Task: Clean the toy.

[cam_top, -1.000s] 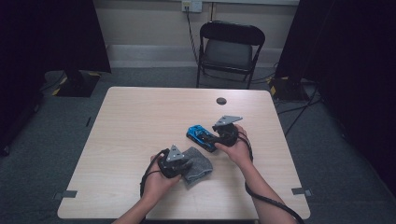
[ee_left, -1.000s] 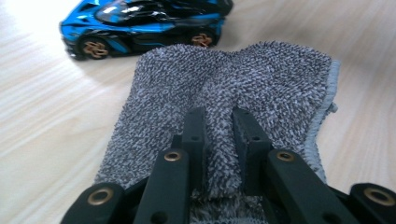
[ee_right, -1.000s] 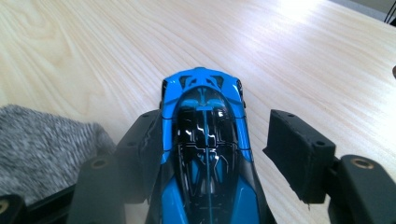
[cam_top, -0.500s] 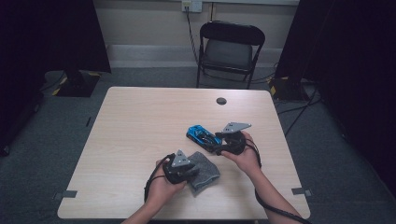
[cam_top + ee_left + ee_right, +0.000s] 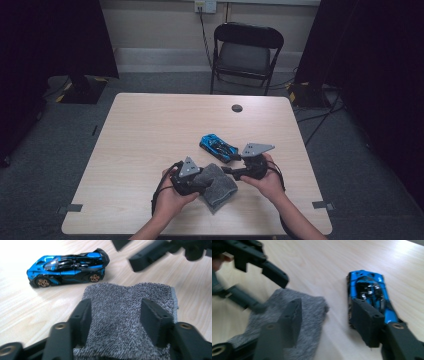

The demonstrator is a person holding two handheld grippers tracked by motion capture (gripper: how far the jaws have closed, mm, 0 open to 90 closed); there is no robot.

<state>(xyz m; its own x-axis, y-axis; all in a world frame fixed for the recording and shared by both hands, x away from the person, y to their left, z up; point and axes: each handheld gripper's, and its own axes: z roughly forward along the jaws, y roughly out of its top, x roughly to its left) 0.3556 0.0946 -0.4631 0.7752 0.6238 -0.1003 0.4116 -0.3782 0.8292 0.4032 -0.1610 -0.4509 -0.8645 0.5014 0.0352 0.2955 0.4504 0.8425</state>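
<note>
While hovering so close over the grey cloth (image 5: 216,185) near the table's (image 5: 150,135) front edge, risks snagging a loose fold and dragging it into the blue toy car (image 5: 219,148) just beyond, or knocking the two grippers together. Left gripper (image 5: 117,312): jaws have just been opening, now half spread astride the cloth, pads not pressing it. Right gripper (image 5: 327,320): jaws have just been closing, yet apart, holding nothing, between cloth and car
</note>
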